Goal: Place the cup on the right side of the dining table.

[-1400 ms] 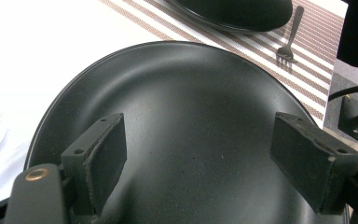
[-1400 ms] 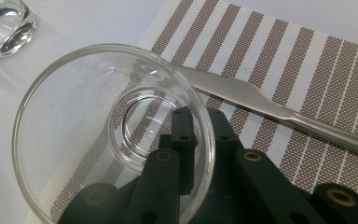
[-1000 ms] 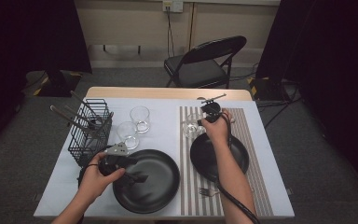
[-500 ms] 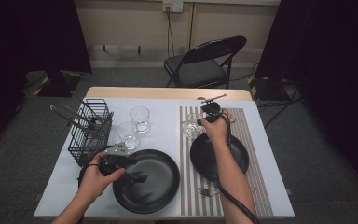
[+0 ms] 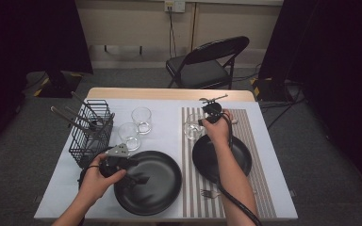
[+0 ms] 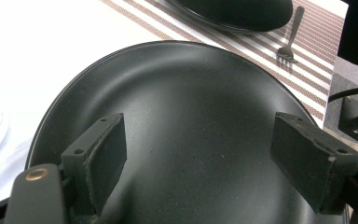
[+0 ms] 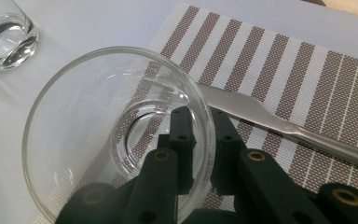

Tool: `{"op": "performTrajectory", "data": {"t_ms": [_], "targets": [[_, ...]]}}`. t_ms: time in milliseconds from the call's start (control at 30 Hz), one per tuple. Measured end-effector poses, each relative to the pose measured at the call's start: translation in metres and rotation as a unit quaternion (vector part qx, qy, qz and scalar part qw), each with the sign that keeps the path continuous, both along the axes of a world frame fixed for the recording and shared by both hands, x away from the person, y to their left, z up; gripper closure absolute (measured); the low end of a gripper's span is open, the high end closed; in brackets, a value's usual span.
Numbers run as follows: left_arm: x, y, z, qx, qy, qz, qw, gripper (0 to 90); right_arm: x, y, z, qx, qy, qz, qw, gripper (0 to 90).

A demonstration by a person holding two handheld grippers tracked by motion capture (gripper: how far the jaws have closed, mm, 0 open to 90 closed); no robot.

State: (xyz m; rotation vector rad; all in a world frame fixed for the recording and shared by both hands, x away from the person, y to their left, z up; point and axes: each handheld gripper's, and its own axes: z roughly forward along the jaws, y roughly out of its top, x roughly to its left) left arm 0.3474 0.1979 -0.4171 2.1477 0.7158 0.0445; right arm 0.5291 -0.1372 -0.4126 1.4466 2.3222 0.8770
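— Where the striped placemat (image 5: pixel 245 141) meets the white tablecloth (image 5: pixel 169 127), what is gripped by the right gripper (image 7: pixel 200 140)?

— A clear drinking glass (image 7: pixel 98 121) is pinched at its rim: one jaw is set inside the wall, the other outside (nearly closed, the glass wall alone between them). The glass is seen at the mat's left edge in the high view (image 5: pixel 193 127), just beyond the smaller black plate (image 5: pixel 222 157).

— And beside it?

— A table knife (image 7: pixel 279 123) is laid flat on the stripes, just past the glass. A second tumbler (image 7: pixel 4 37) is noted farther off on the cloth.

— How is the left gripper (image 6: pixel 209 149) held?

— Its jaws are spread wide, nothing between them; they are poised over the large black plate (image 6: pixel 186 102), which is set on the cloth near the table's front edge. Contact with the plate cannot be told. In the high view the gripper (image 5: pixel 139 179) is seen over that plate's left part.

— Other items recorded?

— A fork (image 5: pixel 209 192) at the mat's near end, a black wire cutlery basket (image 5: pixel 92 132) at the far left with utensils standing in it, and a folding chair (image 5: pixel 207 63) behind the table.
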Motion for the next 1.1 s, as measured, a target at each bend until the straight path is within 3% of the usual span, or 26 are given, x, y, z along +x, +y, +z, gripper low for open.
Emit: {"op": "performTrajectory", "data": {"t_ms": [1100], "targets": [[-0.0002, -0.0001, 0.0005, -0.006, 0.003, 0.003, 1.0000, 18.4, -0.0006, 0.0013, -0.0008, 0.003, -0.006, -0.006, 1.0000, 79.8]]}}
